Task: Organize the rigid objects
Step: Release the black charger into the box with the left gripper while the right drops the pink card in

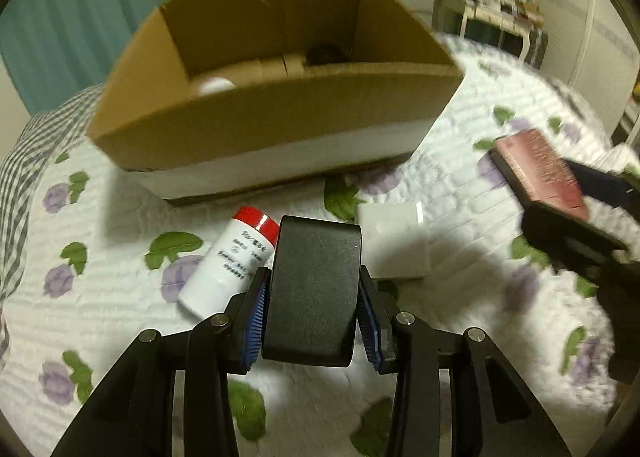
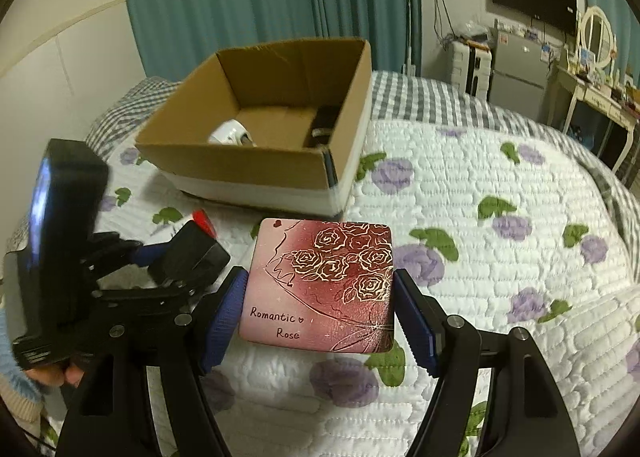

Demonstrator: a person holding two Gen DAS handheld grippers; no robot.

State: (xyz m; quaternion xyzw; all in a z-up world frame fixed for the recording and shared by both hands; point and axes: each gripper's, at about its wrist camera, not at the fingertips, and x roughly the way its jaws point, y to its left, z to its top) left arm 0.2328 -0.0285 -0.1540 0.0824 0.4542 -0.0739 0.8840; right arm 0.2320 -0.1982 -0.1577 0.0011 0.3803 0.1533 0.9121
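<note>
Step in hand: two things are held up over the bed [image 2: 500, 197], ready to be put away in the cardboard box [image 1: 280, 125]. This is a guess from how things lie.

Left claw [image 1: 314, 311]: it is clenched on a black case [image 1: 314, 289]. The blue pads [image 1: 256, 313] are pressed on both sides of it. The case is held up, just in front of the box.

Right claw [image 2: 318, 307]: it is clenched on a pink tin [image 2: 324, 285] with gold roses and the words "Romantic Rose". The tin is held flat above the quilt, near the box's front corner.

Box: it is open at the top and sits on the bed. A white thing [image 2: 230, 133] and a dark thing [image 2: 324, 125] are already inside. What they are cannot be told.

Left on the bed: a white bottle [image 1: 228, 261] with a red cap is lying down beside the left claw. A white flat box [image 1: 394, 237] is lying near it.

Next move: each held thing must be lifted over the box's wall, lowered inside, and let go where there is bare floor. After that, the bottle and the white flat box are probably to be picked up.
</note>
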